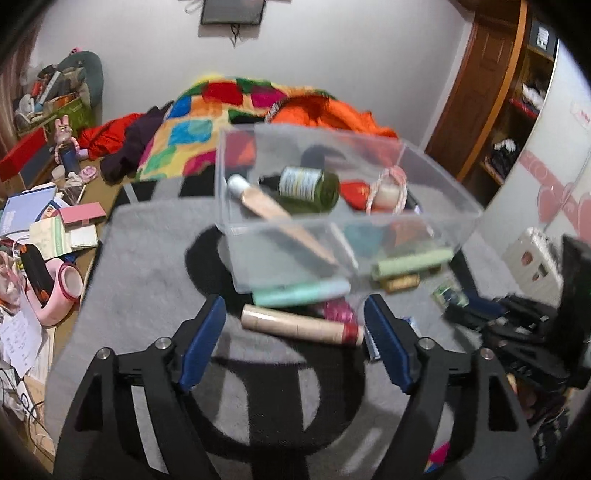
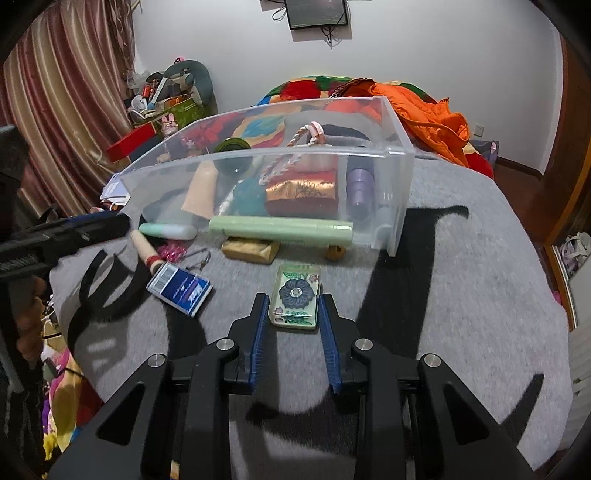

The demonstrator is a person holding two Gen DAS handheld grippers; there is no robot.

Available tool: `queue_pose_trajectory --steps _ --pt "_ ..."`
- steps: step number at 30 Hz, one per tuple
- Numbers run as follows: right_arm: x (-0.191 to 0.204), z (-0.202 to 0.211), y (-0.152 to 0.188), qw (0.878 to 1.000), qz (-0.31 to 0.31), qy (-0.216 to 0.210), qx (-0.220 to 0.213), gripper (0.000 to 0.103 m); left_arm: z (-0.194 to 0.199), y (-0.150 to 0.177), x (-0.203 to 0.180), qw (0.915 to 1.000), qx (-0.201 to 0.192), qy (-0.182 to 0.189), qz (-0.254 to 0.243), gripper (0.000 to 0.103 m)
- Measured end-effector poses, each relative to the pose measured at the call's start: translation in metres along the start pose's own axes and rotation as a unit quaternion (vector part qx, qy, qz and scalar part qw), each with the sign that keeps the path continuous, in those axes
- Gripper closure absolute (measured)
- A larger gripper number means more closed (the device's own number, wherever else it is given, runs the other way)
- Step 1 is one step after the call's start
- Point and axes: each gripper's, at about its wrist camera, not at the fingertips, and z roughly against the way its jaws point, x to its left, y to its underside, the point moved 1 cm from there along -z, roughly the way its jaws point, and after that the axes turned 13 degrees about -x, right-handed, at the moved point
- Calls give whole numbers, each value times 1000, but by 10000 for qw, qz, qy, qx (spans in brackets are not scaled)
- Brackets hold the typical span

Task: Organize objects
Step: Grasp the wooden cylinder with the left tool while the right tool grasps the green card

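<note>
A grey blanket with black marks (image 2: 461,295) is spread over the bed, and a white wall (image 2: 424,55) with one dark screen (image 2: 317,13) is seen behind it. One bright patchwork quilt (image 1: 192,129) and one orange jacket (image 2: 432,110) are piled at the far end. One clear plastic box (image 2: 391,177) is set on the blanket, with a green bottle (image 1: 306,186), a gold and red pouch (image 2: 303,194) and other small things inside. Just in front of the box, two pale green tubes (image 2: 280,227) are laid. One beige tube with a red band (image 1: 299,326) is seen between the wide-open jaws of the left gripper (image 1: 295,332), and it is not touched by them. One small flower case (image 2: 295,295) is squeezed between the jaws of the right gripper (image 2: 294,308). One blue card packet (image 2: 181,290) is laid near it on the left.
</note>
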Motion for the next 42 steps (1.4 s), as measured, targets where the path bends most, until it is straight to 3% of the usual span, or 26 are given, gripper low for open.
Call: queue_pose_trajectory --steps 6,8,17,18,23,26,28,30,32,34,37,42 --pt "-4 9 5 10000 17 -29 14 79 -15 17 0 9995 286 71 -55 20" --pt "-4 10 6 10000 35 -38 18 79 -16 21 0 9995 286 88 -84 12" --pt "-4 9 7 9999 -27 -51 101 78 -21 26 -9 9990 233 -35 -392 11" --pt "-4 9 7 9999 -25 -43 97 78 -22 25 -10 9991 211 -32 -368 12" --pt "-1 6 5 9999 45 32 91 78 -20 23 -11 9994 106 -18 -320 35" --pt "-1 4 4 9999 61 87 52 78 -18 22 -10 9996 94 8 -261 44" --pt "-1 3 3 9999 79 101 60 78 -16 21 -8 9998 106 37 -184 44" --pt "0 3 2 9999 109 105 56 78 -16 21 -8 9998 151 37 -99 42" --pt "2 3 2 9998 145 103 60 78 -18 20 -10 9997 223 106 -35 24" --pt "3 3 3 9998 168 101 53 78 -21 19 -17 9996 241 93 -64 18" --pt "3 4 3 9998 174 61 37 78 -27 19 -27 9994 249 -72 -223 17" --pt "5 6 6 9997 257 27 -4 78 -39 13 -28 9994 313 -173 17 16"
